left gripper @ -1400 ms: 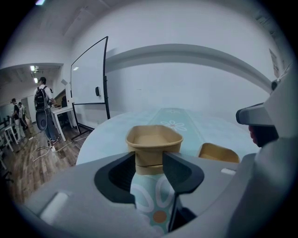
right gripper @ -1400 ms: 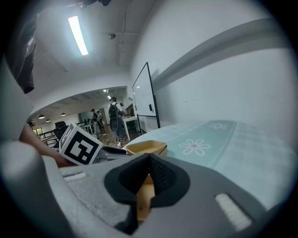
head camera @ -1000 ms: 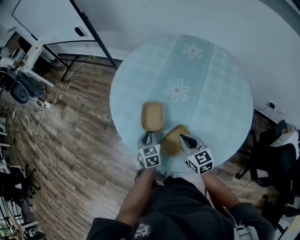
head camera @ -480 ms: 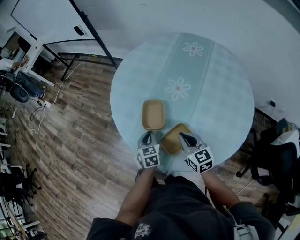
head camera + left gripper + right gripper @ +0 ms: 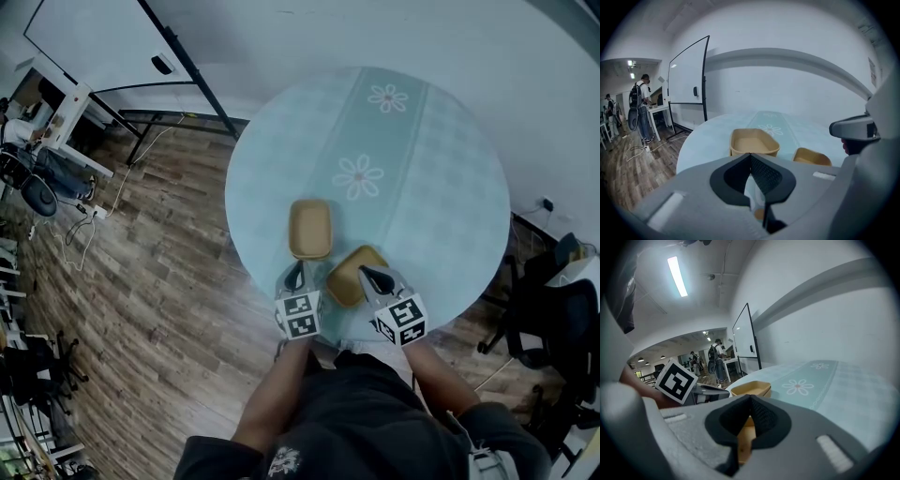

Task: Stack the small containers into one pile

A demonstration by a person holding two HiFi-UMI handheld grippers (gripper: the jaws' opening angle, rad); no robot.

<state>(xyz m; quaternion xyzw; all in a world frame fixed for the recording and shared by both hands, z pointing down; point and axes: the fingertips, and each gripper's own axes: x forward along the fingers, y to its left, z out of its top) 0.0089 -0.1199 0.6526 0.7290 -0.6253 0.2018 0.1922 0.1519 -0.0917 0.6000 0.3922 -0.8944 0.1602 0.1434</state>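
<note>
Tabletop (image 5: 422, 187): left tongs (image 5: 295, 270) shut; right tongs (image 5: 366, 274) grip container (image 5: 342, 278).

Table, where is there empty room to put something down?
The far half of the table is bare, around the printed flowers, and so is the right side past the nearer container. The near edge is crowded: both containers, the farther container included, plus the left gripper and right gripper.

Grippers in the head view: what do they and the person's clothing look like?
The left gripper and right gripper have pale grey bodies with black, finely textured jaw pads. Each carries a white cube printed with black square markers. No cables show. The person wears a dark short-sleeved top.
</note>
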